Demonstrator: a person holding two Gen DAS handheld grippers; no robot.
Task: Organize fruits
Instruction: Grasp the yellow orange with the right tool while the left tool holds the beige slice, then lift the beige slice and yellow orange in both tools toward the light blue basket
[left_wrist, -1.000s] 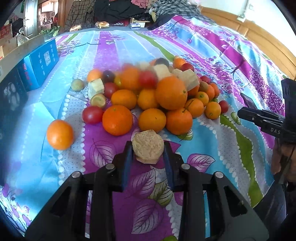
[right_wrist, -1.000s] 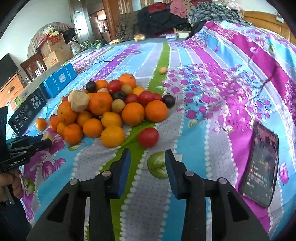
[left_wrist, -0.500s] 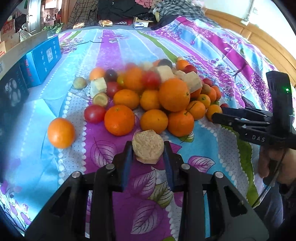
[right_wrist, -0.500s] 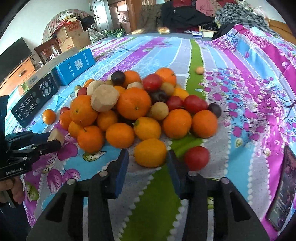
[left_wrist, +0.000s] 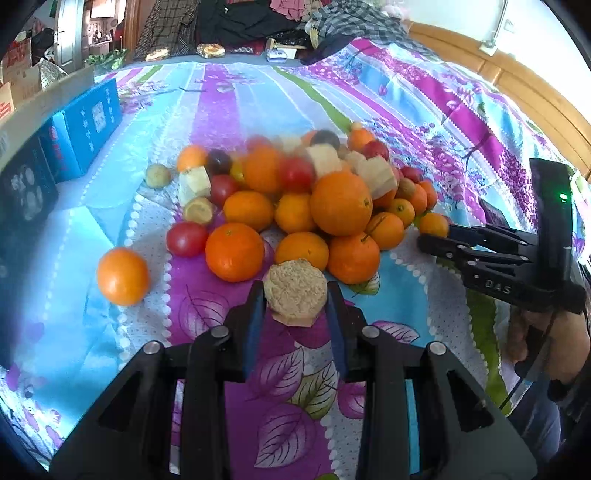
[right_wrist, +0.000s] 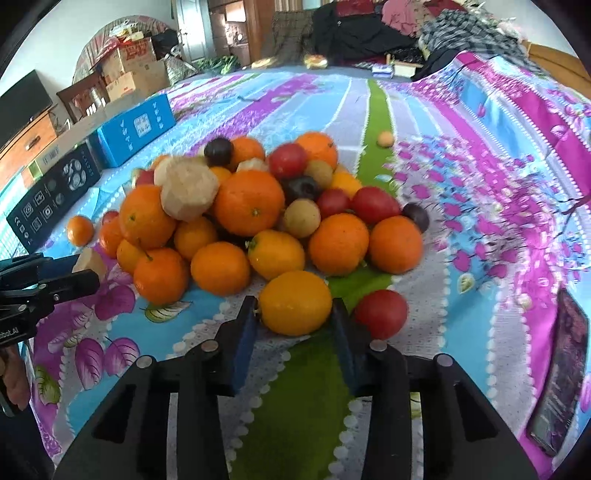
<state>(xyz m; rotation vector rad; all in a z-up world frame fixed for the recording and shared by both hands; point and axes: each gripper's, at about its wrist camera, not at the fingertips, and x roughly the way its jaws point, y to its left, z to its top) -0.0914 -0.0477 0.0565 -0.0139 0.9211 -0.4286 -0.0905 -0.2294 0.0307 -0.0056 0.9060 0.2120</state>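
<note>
Jaws of the left gripper (left_wrist: 295, 314) are clamped on a rough beige peeled chunk (left_wrist: 295, 295), bottom centre; right gripper (right_wrist: 293, 314) just squeezed in on a yellow-orange citrus (right_wrist: 295, 302) at the fruit pile (right_wrist: 258, 206), mid-frame on the floral bedsheet (right_wrist: 480, 184)

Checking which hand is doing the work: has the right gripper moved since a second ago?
Yes. The right gripper has come forward to the fruit pile; its jaws, just closing, now flank the yellow-orange fruit beside the red tomato.
</note>
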